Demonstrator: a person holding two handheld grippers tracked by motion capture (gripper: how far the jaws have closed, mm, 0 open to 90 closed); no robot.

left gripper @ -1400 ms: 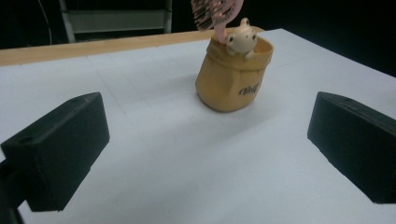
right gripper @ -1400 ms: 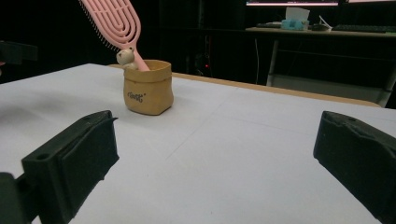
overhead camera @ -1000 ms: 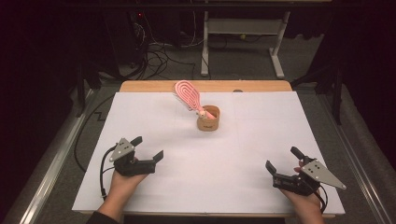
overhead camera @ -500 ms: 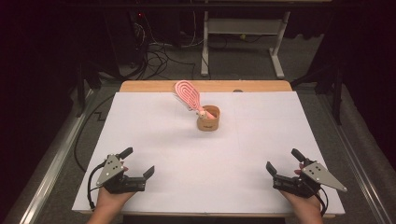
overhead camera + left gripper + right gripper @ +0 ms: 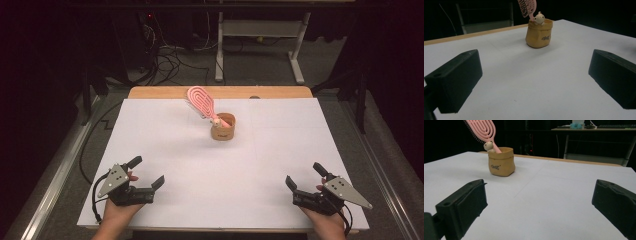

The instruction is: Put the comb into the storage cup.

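Two grippers idle at the near edge: left gripper and right gripper, jaws spread wide, nothing held. Pink hairbrush stands handle-down in a tan pouch mid-table, leaning back-left (a small bear figure sits at the rim). Likely next: approach the brush low on its handle, steadying the pouch so it doesn't tip.

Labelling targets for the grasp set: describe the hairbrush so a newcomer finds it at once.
Start from the white table; toward its far edge stands a small tan pouch-like holder. The pink hairbrush stands handle-down in it, its oval slotted head leaning up to the left, the one pink thing there.
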